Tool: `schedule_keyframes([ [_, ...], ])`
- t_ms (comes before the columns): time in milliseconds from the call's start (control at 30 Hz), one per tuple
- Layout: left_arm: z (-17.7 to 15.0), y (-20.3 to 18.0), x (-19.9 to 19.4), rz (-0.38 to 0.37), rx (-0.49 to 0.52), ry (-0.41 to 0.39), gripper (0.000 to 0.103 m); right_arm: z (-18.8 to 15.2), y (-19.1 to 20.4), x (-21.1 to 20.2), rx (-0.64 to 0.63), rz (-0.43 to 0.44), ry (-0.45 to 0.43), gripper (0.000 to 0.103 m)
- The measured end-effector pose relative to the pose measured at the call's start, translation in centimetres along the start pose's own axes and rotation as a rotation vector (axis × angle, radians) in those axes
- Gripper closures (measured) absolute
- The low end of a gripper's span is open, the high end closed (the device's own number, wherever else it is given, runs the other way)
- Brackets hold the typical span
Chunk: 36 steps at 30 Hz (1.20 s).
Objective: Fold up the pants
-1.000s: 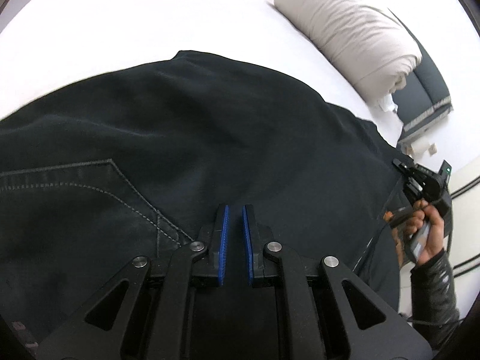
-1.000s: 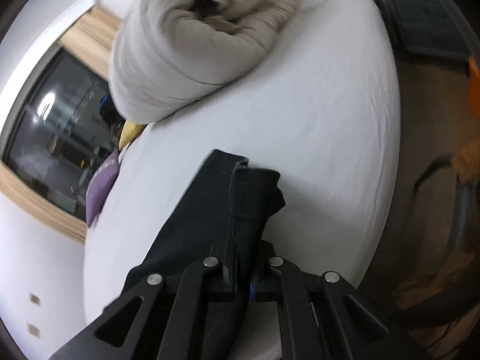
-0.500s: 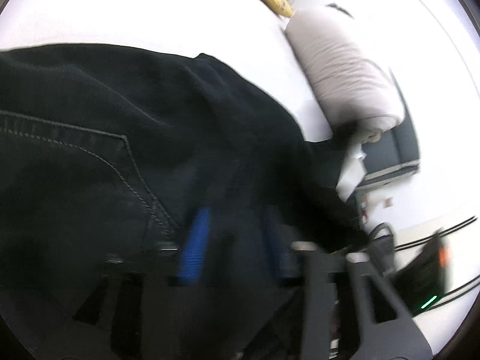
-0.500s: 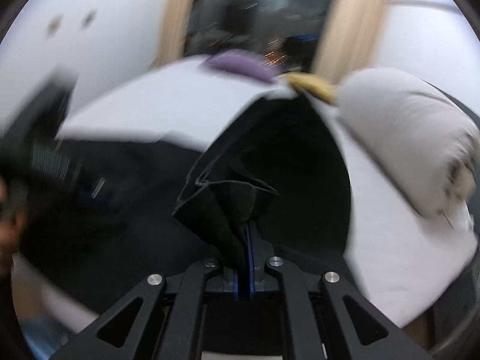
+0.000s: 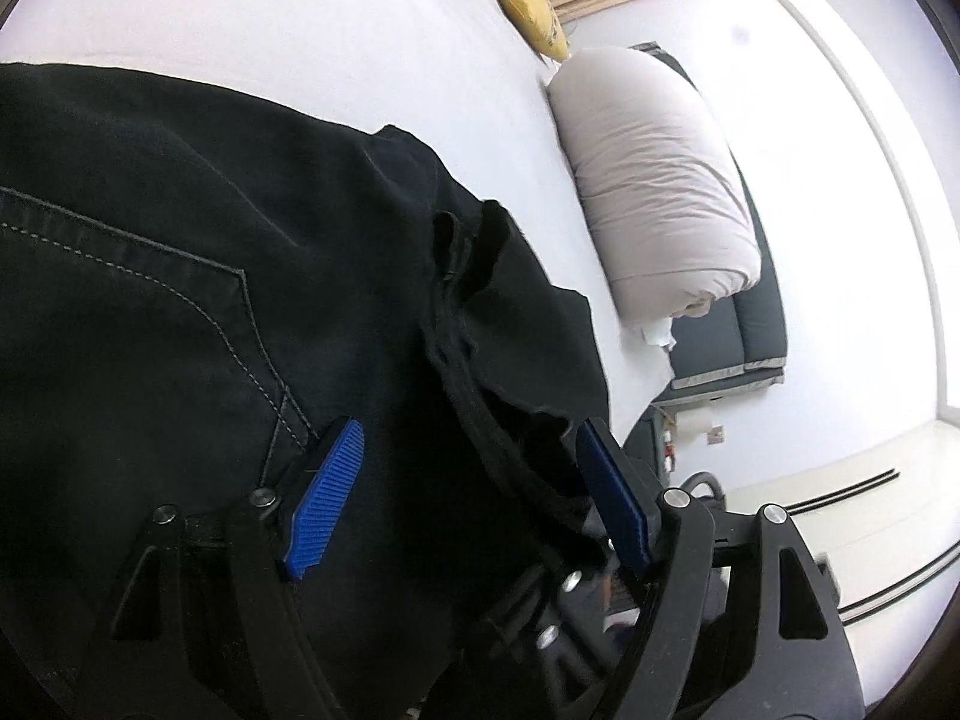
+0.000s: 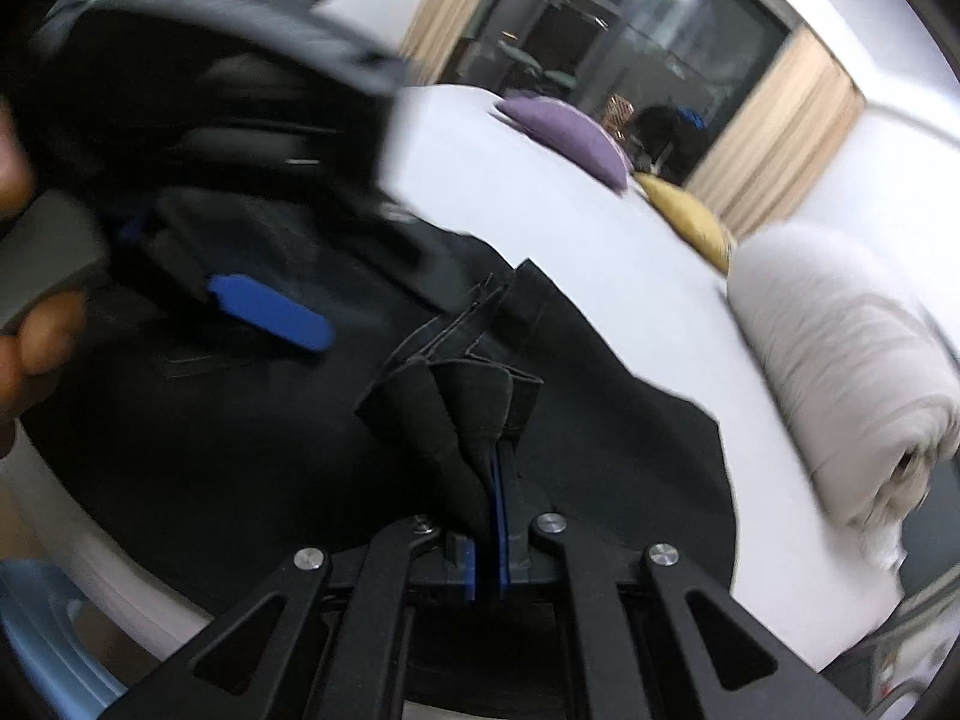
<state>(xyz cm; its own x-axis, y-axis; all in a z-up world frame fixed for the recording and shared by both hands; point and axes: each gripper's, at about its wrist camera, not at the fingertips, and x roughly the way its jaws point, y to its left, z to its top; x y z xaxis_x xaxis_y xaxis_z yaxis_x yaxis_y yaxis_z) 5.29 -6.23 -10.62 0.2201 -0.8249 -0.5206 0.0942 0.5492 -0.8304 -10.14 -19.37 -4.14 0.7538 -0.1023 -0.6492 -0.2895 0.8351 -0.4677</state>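
In the left wrist view, the black pants [image 5: 180,312] fill the frame from 9 o'clock across to the centre, spread over the white bed [image 5: 300,24], with a stitched pocket seam running at 9 o'clock. The left gripper [image 5: 468,498] sits at 6 o'clock with its jaws spread wide, released; the blue pads [image 5: 327,498] stand well apart, and a gathered fold of the pants with its hem edge lies between them, not pinched. A yellow pillow [image 5: 528,0] lies at 12 o'clock, and a rolled beige duvet [image 5: 654,180] rests on the bed at 2 o'clock, beside a dark sofa [image 5: 756,330] at 3 o'clock.

In the right wrist view, the person's left hand [image 6: 30,330] shows blurred at 9 o'clock, holding the other gripper, one blue pad [image 6: 270,312] of which hangs above the pants [image 6: 240,450]. The right gripper [image 6: 489,516] at 6 o'clock is clenched on a bunched hem of the pants, the cloth rising in pleats from between its narrow jaws. The rest of the garment lies flat on the bed [image 6: 540,198] from 8 to 4 o'clock. A purple pillow [image 6: 564,132] sits at 12 o'clock, the yellow pillow [image 6: 684,216] at 1 o'clock, and the duvet [image 6: 840,360] at 3 o'clock.
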Motion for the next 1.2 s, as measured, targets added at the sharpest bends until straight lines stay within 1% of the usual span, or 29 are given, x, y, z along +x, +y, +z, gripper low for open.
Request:
schedule_keyframes([
  [133,0.3,1.2,-0.8,-0.031,-0.044,0.002,0.031,0.4,2.9,0.0,-0.116,-0.012,-0.010,0.097],
  [233,0.1,1.0,-1.8,-0.037,-0.045,0.002,0.031,0.1,3.8,0.5,-0.144,-0.001,0.007,0.097],
  [333,0.1,0.7,-2.7,-0.036,-0.043,-0.011,0.031,0.1,4.0,0.2,-0.163,-0.003,-0.002,0.097],
  [400,0.1,0.5,-3.0,-0.030,-0.046,-0.020,0.031,-0.1,4.1,0.0,-0.175,-0.005,-0.008,0.097],
  [467,0.0,0.3,-2.0,-0.024,-0.048,-0.027,0.031,-0.4,4.7,-0.3,-0.197,0.001,-0.016,0.097],
  [667,0.4,0.8,-3.9,0.014,-0.050,-0.057,0.031,-1.4,5.7,0.5,-0.252,0.015,-0.011,0.096],
  [700,0.5,0.8,-4.2,0.027,-0.049,-0.065,0.031,-1.6,6.0,0.7,-0.263,0.025,0.001,0.092],
  [733,0.6,0.7,-4.1,0.034,-0.049,-0.069,0.031,-2.0,6.3,1.0,-0.285,0.032,0.024,0.091],
  [767,0.7,0.6,-4.3,0.042,-0.047,-0.074,0.031,-2.3,6.6,1.3,-0.308,0.025,0.030,0.088],
  [800,0.8,0.4,-4.7,0.055,-0.037,-0.083,0.031,-2.6,6.9,1.0,-0.331,0.003,0.016,0.084],
  [833,1.0,0.1,-4.8,0.068,-0.020,-0.091,0.031,-2.7,7.0,0.5,-0.340,0.005,0.004,0.076],
  [867,1.2,-0.4,-4.8,0.078,-0.003,-0.097,0.031,-2.7,7.1,-0.3,-0.344,0.022,-0.011,0.066],
  [900,1.4,-1.0,-5.1,0.087,0.019,-0.103,0.031,-2.7,6.8,-1.0,-0.337,0.061,-0.029,0.062],
  [933,1.5,-1.3,-5.1,0.087,0.029,-0.104,0.031,-2.7,6.3,-1.8,-0.320,0.128,-0.040,0.059],
  [1000,1.8,-2.3,-5.0,0.092,0.071,-0.099,0.031,-2.5,4.7,-3.5,-0.256,0.292,-0.050,0.059],
  [1067,2.0,-3.5,-4.4,0.106,0.120,-0.088,0.031,-2.2,2.5,-4.0,-0.171,0.427,-0.044,0.060],
  [1100,2.2,-4.5,-3.8,0.115,0.157,-0.079,0.031,-2.0,1.3,-3.8,-0.120,0.441,-0.038,0.060],
  [1167,2.4,-5.9,-2.9,0.123,0.216,-0.070,0.031,-1.6,-2.3,-2.6,0.036,0.468,-0.011,0.066],
  [1200,2.5,-6.7,-2.0,0.138,0.250,-0.065,0.031,-1.6,-4.6,-1.7,0.134,0.481,0.000,0.067],
])
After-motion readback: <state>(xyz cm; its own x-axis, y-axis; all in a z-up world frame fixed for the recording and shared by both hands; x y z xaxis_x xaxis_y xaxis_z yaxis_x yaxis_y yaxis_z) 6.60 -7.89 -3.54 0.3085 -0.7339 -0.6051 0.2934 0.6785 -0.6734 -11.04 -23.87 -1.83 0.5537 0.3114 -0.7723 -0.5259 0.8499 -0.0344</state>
